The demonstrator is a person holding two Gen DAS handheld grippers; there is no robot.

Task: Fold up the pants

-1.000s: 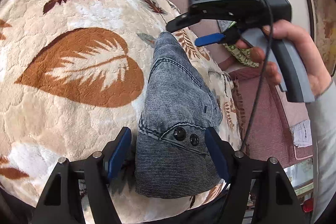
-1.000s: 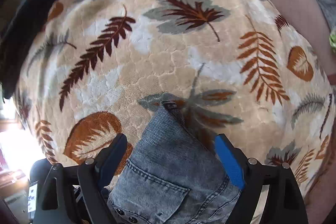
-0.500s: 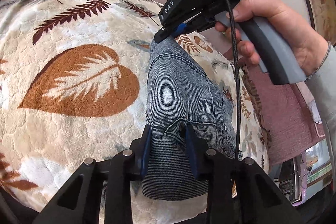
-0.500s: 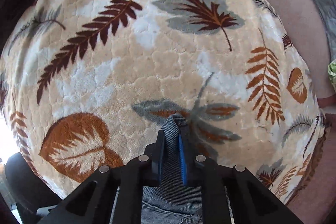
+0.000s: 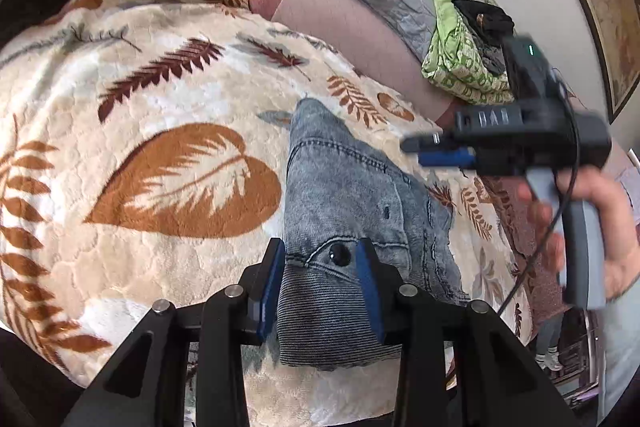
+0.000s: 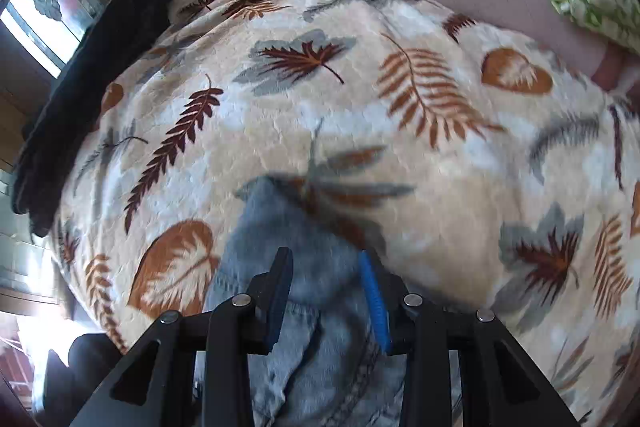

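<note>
The pants are laid as a folded denim bundle in the lower centre of the left wrist view, on a leaf-print blanket over a bed. The left gripper is seen w/ its jaws apart, straddling the waistband end by the button; whether the pads touch the cloth can't be told. The right gripper is seen blurred at mid right of that view, off the denim and above the blanket, held in the right hand. In its own view (also blurred) the jaws are parted, w/ denim showing between and below them, apparently not clamped.

Risks, judged from here: w/ neither end pinched, the bundle could spring open, esp. at the thick waistband. If the left jaws were closed on only the top layer, the fold would be peeled apart when lifted. The plush blanket could be snagged along w/ the denim. A green cloth sits at upper right, well apart.
</note>
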